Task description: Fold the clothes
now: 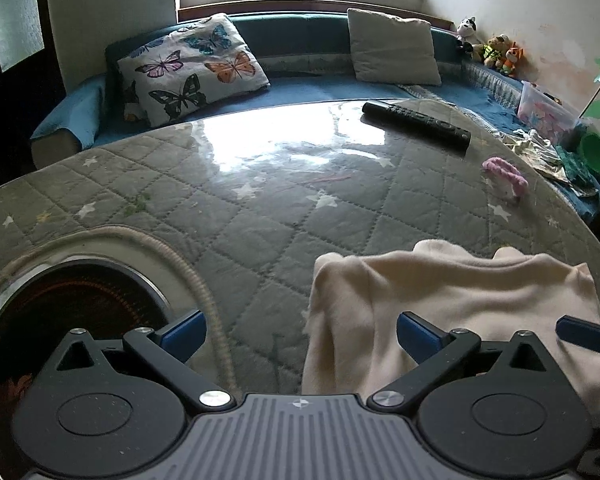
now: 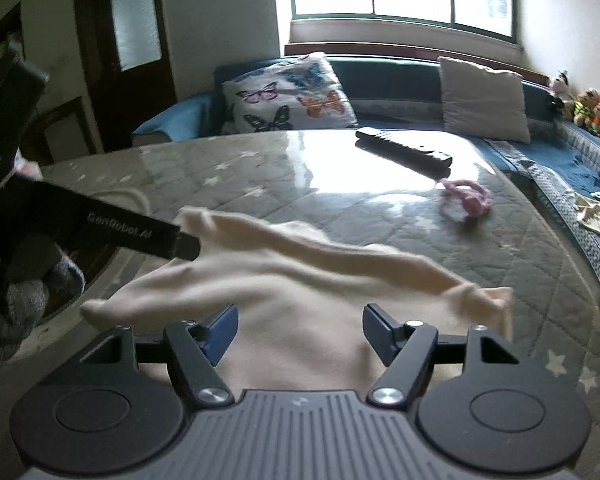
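Now my left tool [image 1: 298, 330] and right tool [image 2: 298, 330] both gape wide, gripping nothing, above the rumpled cream knit garment [image 2: 300, 280] on the quilted grey bench [image 1: 260, 208].

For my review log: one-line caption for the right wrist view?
Open right tongs hover over a cream garment on the quilted table.

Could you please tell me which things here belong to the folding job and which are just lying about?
For the job: cream garment, left gripper, right gripper, both open.

Lying about: remote control, pink hair tie, butterfly pillow, plush toys.
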`<action>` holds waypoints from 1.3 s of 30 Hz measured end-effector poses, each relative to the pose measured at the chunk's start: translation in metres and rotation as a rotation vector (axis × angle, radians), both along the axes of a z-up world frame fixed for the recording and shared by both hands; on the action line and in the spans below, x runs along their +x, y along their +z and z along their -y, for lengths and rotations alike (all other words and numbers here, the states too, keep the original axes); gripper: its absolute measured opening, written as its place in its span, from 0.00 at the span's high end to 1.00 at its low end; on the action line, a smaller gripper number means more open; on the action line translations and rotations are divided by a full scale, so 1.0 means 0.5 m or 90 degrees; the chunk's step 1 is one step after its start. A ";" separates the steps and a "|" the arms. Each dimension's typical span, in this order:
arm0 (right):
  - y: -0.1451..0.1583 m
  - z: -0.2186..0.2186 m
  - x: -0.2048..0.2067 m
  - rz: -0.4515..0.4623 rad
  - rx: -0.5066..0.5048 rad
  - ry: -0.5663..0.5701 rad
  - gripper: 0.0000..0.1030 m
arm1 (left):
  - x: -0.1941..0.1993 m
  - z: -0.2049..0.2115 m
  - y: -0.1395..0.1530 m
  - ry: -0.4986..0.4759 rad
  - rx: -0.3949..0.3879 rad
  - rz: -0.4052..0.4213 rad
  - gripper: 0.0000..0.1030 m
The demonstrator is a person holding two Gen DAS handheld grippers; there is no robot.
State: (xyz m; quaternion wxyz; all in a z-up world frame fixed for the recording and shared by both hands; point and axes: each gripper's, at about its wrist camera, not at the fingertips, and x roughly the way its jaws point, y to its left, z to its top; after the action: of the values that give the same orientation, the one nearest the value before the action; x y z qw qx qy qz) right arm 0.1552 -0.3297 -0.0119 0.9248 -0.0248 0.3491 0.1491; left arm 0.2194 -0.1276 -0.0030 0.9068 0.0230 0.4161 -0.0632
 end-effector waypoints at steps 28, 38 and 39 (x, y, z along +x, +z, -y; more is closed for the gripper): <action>-0.001 -0.009 -0.107 0.041 -0.057 -0.006 0.10 | -0.063 -0.037 -0.002 0.022 0.023 0.032 0.00; 0.013 0.009 -0.130 0.056 -0.046 -0.049 0.00 | -0.118 -0.030 0.009 0.001 0.008 0.047 0.00; 0.014 0.009 -0.132 0.057 -0.046 -0.052 0.00 | -0.123 -0.029 0.011 -0.001 0.006 0.049 0.00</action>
State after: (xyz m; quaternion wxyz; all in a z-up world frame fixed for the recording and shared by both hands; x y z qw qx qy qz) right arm 0.0892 -0.3343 -0.0051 0.9433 -0.0507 0.3133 0.0975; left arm 0.1578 -0.1133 0.0026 0.9221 0.0301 0.3808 -0.0612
